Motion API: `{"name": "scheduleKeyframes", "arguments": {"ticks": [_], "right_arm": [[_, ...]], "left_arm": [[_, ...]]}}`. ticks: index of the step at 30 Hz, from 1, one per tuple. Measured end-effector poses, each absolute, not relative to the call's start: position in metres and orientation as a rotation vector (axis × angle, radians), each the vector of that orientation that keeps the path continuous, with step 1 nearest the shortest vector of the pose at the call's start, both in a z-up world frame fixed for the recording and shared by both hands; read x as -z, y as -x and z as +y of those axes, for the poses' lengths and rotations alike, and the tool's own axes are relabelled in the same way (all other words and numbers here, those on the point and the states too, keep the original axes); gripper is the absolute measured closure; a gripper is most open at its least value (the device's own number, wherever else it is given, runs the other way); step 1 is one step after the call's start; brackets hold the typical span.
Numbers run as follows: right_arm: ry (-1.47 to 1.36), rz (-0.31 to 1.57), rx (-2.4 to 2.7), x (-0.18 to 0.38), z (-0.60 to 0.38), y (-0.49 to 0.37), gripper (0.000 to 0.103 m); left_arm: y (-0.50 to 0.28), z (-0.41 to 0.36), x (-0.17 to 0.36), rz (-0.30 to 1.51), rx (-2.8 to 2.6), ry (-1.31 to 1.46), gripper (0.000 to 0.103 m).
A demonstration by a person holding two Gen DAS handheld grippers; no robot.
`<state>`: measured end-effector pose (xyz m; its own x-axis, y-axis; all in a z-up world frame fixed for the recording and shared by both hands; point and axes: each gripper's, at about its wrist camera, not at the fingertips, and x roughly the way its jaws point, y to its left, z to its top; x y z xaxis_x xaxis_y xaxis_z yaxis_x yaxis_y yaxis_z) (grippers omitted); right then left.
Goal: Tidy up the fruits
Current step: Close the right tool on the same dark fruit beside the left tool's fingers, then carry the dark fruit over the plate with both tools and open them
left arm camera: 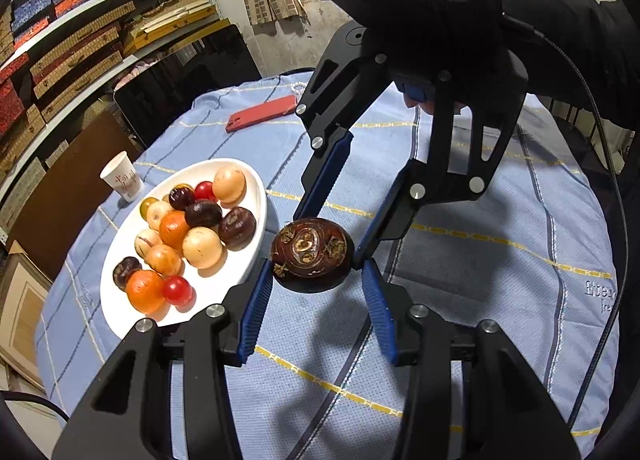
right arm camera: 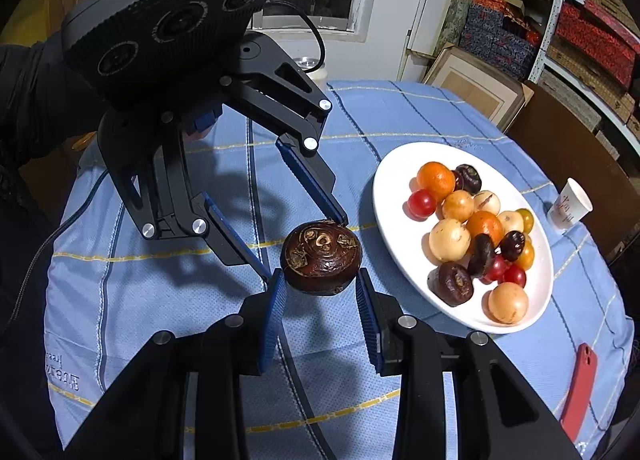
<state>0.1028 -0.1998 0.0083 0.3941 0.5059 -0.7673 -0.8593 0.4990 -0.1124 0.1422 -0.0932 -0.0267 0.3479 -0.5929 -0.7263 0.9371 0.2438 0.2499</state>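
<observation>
A dark brown water chestnut [left arm camera: 312, 256] [right arm camera: 320, 258] hangs just above the blue tablecloth, its shadow beneath it. My left gripper [left arm camera: 316, 266] [right arm camera: 306, 248] is shut on it from one side. My right gripper [left arm camera: 328, 238] [right arm camera: 320, 274] pinches the same chestnut from the opposite side, so both hold it at once. Beside them lies a white oval plate [left arm camera: 256, 188] [right arm camera: 396, 180] with several fruits: oranges, red cherry tomatoes, pale round fruits and more dark chestnuts. The plate is left of the held chestnut in the left wrist view, right of it in the right wrist view.
A paper cup [left arm camera: 122, 176] [right arm camera: 570, 204] stands beyond the plate near the table's edge. A red phone [left arm camera: 262, 113] [right arm camera: 580, 388] lies on the cloth. Shelves of boxes [left arm camera: 72, 44] and a brown board [left arm camera: 76, 188] stand past the table.
</observation>
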Motion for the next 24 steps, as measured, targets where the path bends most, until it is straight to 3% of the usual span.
{"name": "scheduleKeyframes", "arguments": {"ticks": [16,24], "right_arm": [[0.625,0.655,-0.842,-0.054,-0.203,-0.157,0.068],[0.674,0.664,-0.778,-0.033,-0.200,-0.217,0.070]], "left_arm": [[-0.185,-0.098,-0.022,0.467,1.042,-0.747,0.056],[-0.247,-0.104,-0.004,0.509,0.977,-0.695,0.056]]}}
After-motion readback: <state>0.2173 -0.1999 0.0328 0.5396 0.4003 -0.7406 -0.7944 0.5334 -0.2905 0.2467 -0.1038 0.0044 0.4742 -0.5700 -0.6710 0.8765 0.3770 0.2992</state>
